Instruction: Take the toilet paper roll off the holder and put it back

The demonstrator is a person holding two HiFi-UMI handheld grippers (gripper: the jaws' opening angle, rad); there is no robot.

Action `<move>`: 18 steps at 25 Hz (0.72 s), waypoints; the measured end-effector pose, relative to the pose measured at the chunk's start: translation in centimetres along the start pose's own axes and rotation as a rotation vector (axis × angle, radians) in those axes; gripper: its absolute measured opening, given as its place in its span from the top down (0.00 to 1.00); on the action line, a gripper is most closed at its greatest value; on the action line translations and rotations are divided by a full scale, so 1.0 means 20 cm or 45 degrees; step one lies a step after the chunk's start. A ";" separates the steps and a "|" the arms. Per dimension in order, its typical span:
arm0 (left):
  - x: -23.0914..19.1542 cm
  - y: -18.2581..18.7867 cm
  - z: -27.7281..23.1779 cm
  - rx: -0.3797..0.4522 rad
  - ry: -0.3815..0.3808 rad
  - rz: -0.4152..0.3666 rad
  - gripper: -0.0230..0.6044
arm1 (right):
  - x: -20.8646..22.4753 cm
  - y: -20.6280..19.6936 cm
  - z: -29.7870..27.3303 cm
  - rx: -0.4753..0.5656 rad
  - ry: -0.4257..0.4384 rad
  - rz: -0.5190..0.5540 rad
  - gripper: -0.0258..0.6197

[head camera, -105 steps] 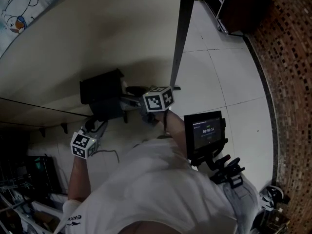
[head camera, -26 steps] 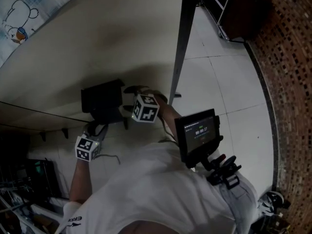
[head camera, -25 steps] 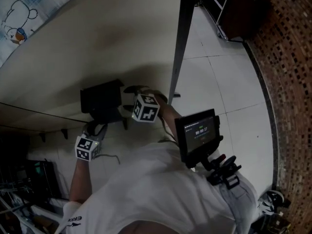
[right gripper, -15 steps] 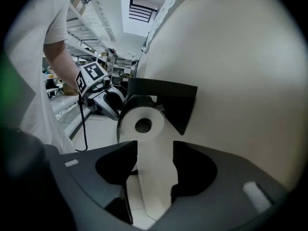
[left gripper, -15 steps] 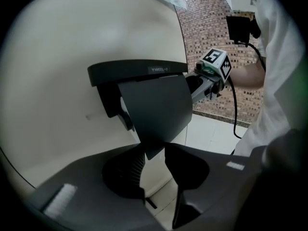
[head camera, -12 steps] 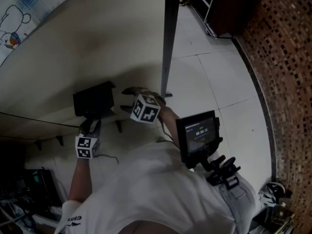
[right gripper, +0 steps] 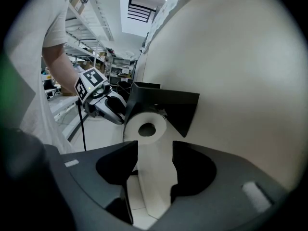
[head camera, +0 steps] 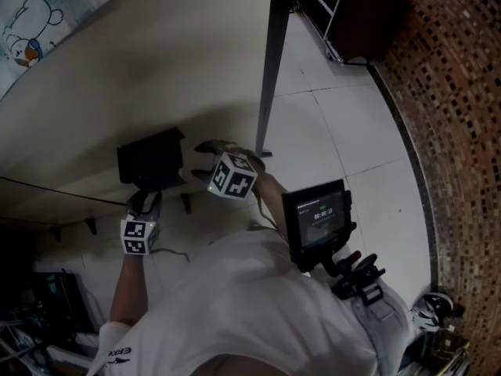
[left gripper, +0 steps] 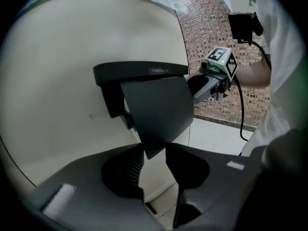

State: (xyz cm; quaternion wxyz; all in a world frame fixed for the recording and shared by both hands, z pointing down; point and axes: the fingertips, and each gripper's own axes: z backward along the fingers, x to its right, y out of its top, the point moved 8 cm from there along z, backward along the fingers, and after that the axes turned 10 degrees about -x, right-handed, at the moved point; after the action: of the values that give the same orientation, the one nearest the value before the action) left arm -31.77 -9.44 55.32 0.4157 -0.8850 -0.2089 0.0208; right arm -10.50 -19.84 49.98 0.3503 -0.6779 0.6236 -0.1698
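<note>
Toilet paper roll (right gripper: 144, 118) sits on the black holder (right gripper: 166, 105) fixed to the cream wall (right gripper: 231, 57). Its open core faces the right gripper view and its loose tail (right gripper: 154, 177) hangs straight down.

Closest to the head camera are the person's white shirt (head camera: 258, 304) and a small lit screen (head camera: 317, 216) at the chest. Both arms reach out from there to the holder, one on each side of it.

The right gripper (right gripper: 155, 148) points at the roll with its fingers (right gripper: 120, 167) released. They have just been closing but stand apart. The tail shows in the gap between them, and the roll lies just beyond the tips.

The left gripper (left gripper: 154, 148) comes in from the opposite side, just under the holder. Its fingers are also released and have just been opening. The lower corner of the holder's dark flap (left gripper: 159, 112) dips into the gap between the tips.

Past the holder, a dark pole (head camera: 270, 69) stands on the pale tiled floor (head camera: 352, 131) beside the cream wall. Farther off, a brick wall (head camera: 454, 131) borders the floor.
</note>
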 end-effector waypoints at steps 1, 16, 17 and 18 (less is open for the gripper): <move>0.00 -0.01 0.01 0.011 0.005 0.004 0.73 | -0.01 0.00 0.00 -0.002 -0.005 -0.002 0.59; 0.04 -0.02 0.29 0.286 0.168 0.145 0.86 | -0.17 0.07 0.09 -0.053 -0.185 -0.159 0.78; 0.06 -0.01 0.31 0.305 0.177 0.147 0.89 | -0.18 0.08 0.10 -0.053 -0.199 -0.166 0.80; 0.09 0.00 0.33 0.322 0.188 0.152 0.91 | -0.20 0.08 0.11 -0.051 -0.209 -0.171 0.82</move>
State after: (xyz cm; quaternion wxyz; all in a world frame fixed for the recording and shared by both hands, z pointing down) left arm -31.60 -3.94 51.18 0.5359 -0.8356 -0.1206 0.0065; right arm -10.84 -15.35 48.14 0.3745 -0.7367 0.5493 -0.1241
